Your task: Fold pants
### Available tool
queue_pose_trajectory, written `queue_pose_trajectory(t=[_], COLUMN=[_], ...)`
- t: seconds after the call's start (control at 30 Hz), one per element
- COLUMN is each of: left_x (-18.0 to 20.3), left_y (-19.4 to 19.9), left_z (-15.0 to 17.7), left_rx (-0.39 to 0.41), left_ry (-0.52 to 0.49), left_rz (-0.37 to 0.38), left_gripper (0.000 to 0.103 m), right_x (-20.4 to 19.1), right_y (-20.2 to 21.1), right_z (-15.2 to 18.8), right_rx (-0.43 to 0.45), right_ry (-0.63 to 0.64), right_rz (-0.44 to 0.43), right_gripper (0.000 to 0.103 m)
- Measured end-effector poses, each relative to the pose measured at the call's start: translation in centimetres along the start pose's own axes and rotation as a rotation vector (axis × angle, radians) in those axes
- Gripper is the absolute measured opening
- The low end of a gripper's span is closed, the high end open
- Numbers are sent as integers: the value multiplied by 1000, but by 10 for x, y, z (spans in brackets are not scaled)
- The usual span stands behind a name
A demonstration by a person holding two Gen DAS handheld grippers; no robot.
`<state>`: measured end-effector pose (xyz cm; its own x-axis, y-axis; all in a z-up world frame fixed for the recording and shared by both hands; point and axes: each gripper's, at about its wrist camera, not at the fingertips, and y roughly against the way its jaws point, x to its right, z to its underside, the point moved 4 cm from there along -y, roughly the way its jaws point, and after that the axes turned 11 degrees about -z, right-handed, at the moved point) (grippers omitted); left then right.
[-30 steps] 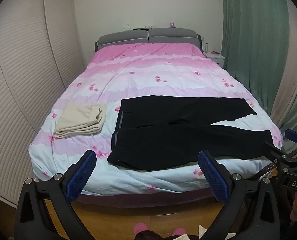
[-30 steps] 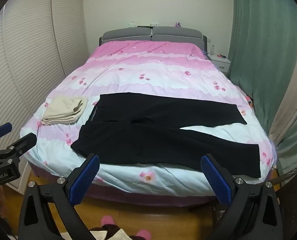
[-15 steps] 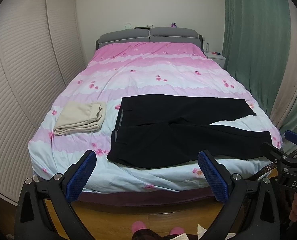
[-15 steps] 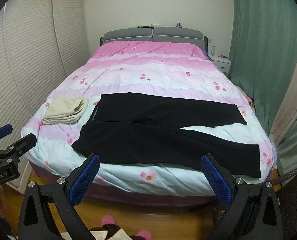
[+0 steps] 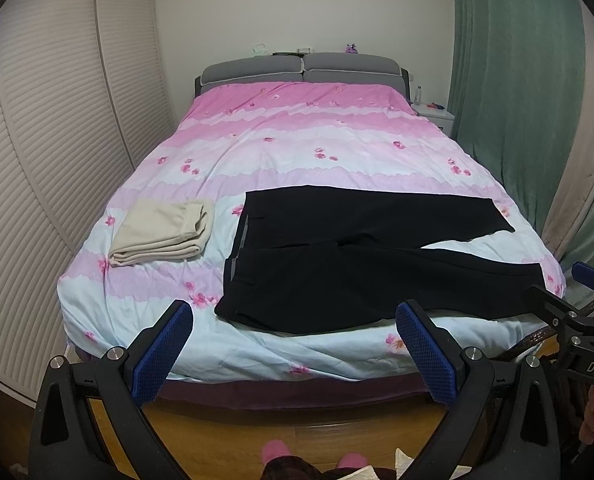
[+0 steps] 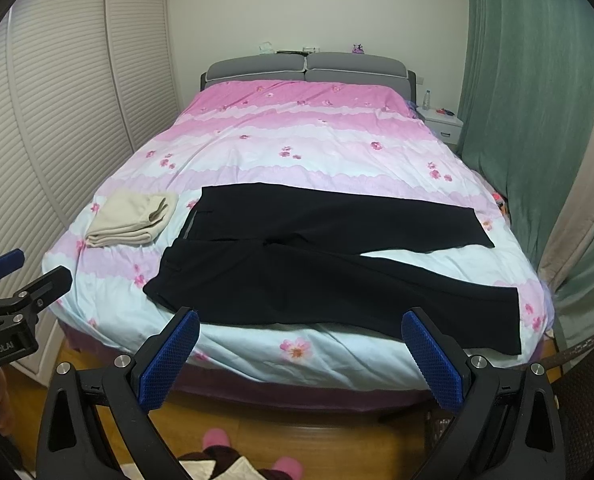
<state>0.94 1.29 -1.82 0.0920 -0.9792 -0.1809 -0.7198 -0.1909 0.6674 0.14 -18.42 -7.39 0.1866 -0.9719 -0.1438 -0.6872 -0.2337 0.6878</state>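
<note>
Jaws wide, empty, both grippers; black pants [image 5: 361,264] flat; "DAS", "GenRobot.AI" readable.

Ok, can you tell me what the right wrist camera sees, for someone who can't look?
Black pants lie spread flat across the near end of a bed with a pink flowery cover, legs pointing right. A folded beige cloth sits to their left. The right tongs are open and empty in front of the bed, above a wooden floor.

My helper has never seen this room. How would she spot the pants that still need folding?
On the pink floral bed, look near the foot edge. The black pants lie spread flat, legs pointing right; the beige garment left of them is already folded.
</note>
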Motion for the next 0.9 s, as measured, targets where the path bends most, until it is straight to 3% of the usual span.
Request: queue_pose_trajectory(t=[0.9], left_x=[0], left_y=[-1], left_z=[-1], left_rx=[-16], left_ry=[10], left_rz=[-17], left_gripper=[103], right_x=[0], right_y=[-2], right_z=[4], right_rx=[-10], right_ry=[2], right_rz=[-6], right_gripper=[102])
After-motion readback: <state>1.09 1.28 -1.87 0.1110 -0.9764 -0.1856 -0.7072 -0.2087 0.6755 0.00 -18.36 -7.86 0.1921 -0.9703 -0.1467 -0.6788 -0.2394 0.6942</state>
